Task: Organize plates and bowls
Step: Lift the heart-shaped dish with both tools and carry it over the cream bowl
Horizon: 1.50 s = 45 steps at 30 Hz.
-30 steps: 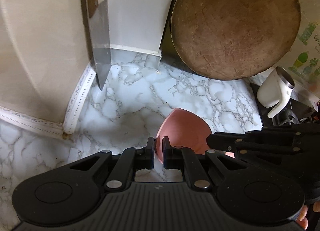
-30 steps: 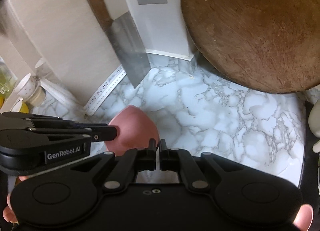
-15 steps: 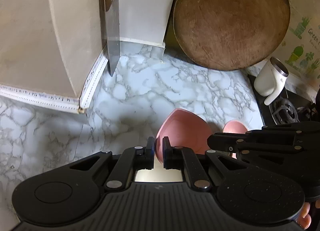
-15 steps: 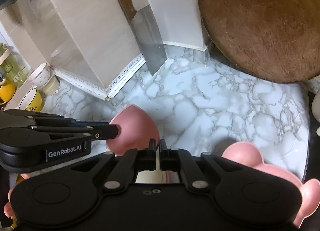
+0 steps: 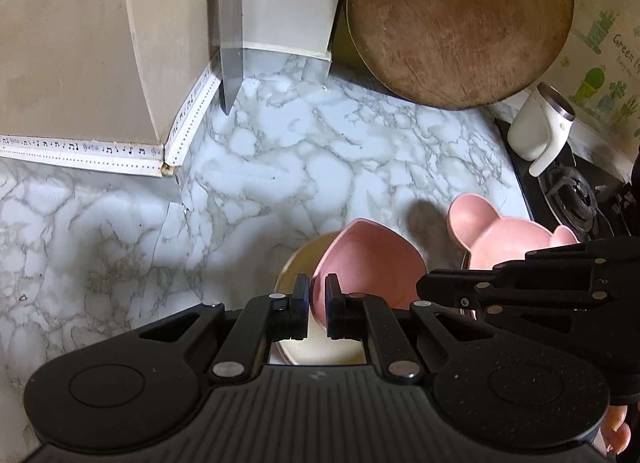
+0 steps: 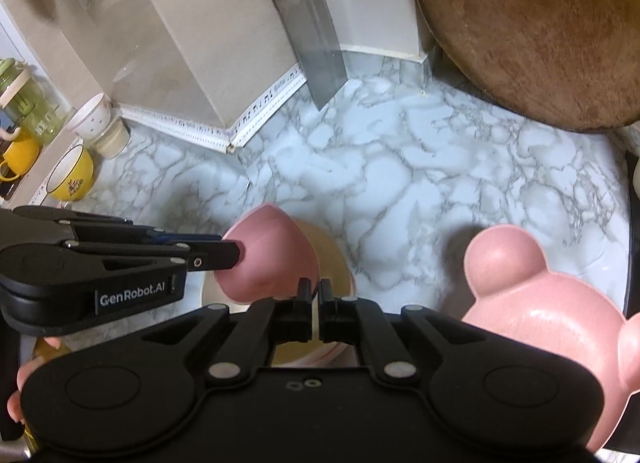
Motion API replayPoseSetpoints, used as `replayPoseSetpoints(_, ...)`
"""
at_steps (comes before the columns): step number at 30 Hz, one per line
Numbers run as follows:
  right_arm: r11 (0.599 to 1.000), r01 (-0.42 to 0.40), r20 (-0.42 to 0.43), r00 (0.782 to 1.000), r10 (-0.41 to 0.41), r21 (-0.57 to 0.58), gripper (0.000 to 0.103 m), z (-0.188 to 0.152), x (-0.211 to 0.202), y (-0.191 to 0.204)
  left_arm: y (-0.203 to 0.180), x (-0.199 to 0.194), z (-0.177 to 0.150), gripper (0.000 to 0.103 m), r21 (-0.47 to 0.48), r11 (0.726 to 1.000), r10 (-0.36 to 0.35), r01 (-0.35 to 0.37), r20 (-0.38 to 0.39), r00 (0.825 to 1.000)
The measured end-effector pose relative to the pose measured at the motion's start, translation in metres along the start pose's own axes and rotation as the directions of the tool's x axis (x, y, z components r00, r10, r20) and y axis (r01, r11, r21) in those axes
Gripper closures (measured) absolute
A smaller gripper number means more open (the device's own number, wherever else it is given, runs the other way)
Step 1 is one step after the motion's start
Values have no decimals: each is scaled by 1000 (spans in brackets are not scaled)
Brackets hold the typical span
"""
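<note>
Both grippers are clamping opposite edges of a pink heart-shaped bowl (image 5: 372, 259): the left gripper (image 5: 317, 295) is pinching its left rim and the right gripper (image 6: 316, 299) its right rim, jaws nearly together on the thin wall. The bowl is hanging tilted just above a cream plate (image 6: 332, 259) lying near the front of the marble counter (image 5: 304, 159). A pink bear-shaped plate (image 6: 532, 299) is sitting to the right. Farther back, a cleaver (image 6: 316, 43) and a round wooden board (image 5: 456, 19) are leaning against the wall.
</note>
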State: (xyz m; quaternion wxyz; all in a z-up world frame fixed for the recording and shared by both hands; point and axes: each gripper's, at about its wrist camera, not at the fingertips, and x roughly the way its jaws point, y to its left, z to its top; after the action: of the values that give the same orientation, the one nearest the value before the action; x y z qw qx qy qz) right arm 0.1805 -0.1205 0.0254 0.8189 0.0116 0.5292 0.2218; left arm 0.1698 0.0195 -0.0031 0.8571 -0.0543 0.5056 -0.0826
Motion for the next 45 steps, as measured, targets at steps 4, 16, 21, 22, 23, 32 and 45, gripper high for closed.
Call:
replayPoseSetpoints(4,1000,4,-19,1000,-4,-18,99,-4,4,3,-1,5,-6,96,18,1000,6,-6,-23,1000)
replayPoseSetpoints(16,996,18,-68,997,-24,-85,99,-5,18,10,-1,23,-13,96,62,998,37,-33,-78,996)
replayPoseSetpoints(21,995,23,-72,997,-30,-99,99,-5,22,11,-2,30,-13,96,90,995,53,-45,-89,995)
replayPoseSetpoints(22,995,25,-75,997,-32,-101,99,-4,23,11,-3,31,-12,96,96,994,58,-50,-90,994)
replayPoseSetpoints(23,994,27,-74,997,-35,-105,99,-4,24,12,-3,32,-12,96,103,993,63,-54,-88,994)
replayPoseSetpoints(32,992,25,-86,996,-35,-125,88,-2,29,15,-6,35,-8,96,134,988,84,-73,-81,993)
replayPoseSetpoints(45,990,31,-84,996,-42,-135,80,0,23,19,-3,32,-8,96,121,991,70,-61,-70,995)
